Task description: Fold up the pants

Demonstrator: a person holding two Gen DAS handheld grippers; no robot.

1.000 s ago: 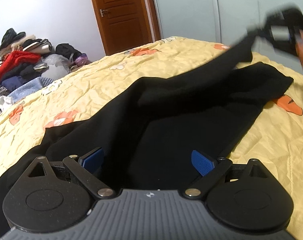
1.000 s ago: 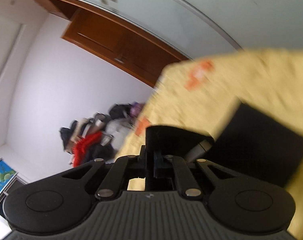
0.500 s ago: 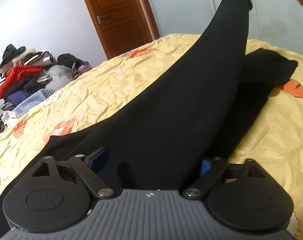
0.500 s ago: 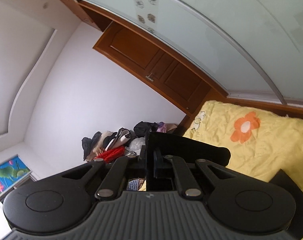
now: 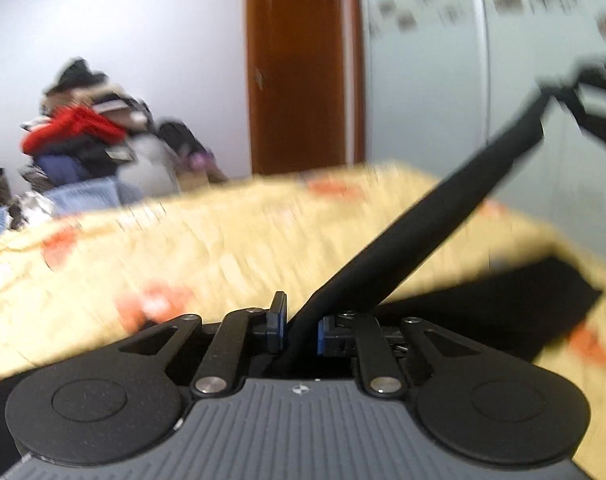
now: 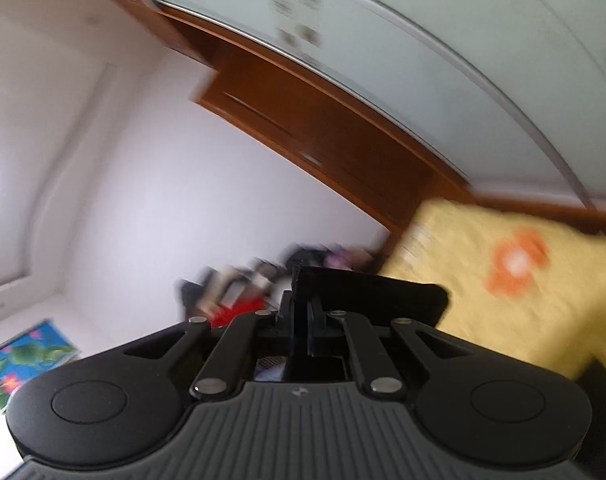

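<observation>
The black pants [image 5: 423,236] stretch taut through the air above the yellow flowered bedspread [image 5: 207,240]. My left gripper [image 5: 301,330] is shut on one end of them, its blue pads pinching the cloth. My right gripper [image 5: 551,92] shows blurred at the upper right of the left wrist view, holding the other end high. In the right wrist view that gripper [image 6: 303,312] is shut on a black fold of the pants [image 6: 367,292]. Another part of the pants [image 5: 503,300] lies on the bed at the right.
A pile of clothes [image 5: 91,136] sits beyond the bed at the left. A brown wooden door [image 5: 299,68] and a frosted glass wardrobe front [image 5: 443,60] stand behind the bed. The bedspread [image 6: 503,272] shows below the right gripper.
My left gripper has shut on the pants and lifted them off the bed. The pants now hang as a narrow taut band between both grippers. Both views are blurred by motion.
</observation>
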